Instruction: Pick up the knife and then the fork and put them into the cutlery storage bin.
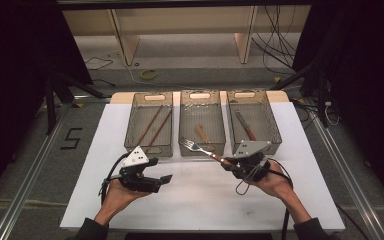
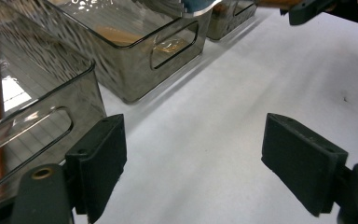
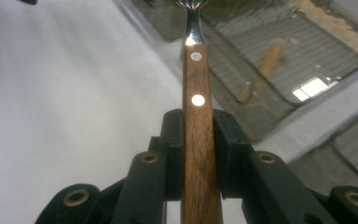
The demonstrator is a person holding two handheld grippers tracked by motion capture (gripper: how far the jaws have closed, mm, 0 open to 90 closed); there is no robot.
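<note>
Clamping right gripper (image 3: pixel 198 154) on stiff, light wood-handled steel fork (image 3: pixel 197 116) mid-handle, left gripper (image 2: pixel 193 163) gaping empty.

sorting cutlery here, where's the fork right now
In the high view the fork is held by its wooden handle in the right gripper, tines pointing toward the near wall of the middle bin, above the white table.

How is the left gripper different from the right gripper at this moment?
The left gripper has its jaws wide apart with nothing between them, while the right gripper is shut on the wooden handle of a fork. The left gripper hangs over bare white table; the right gripper holds the fork towards the middle bin. Both are black.
</note>
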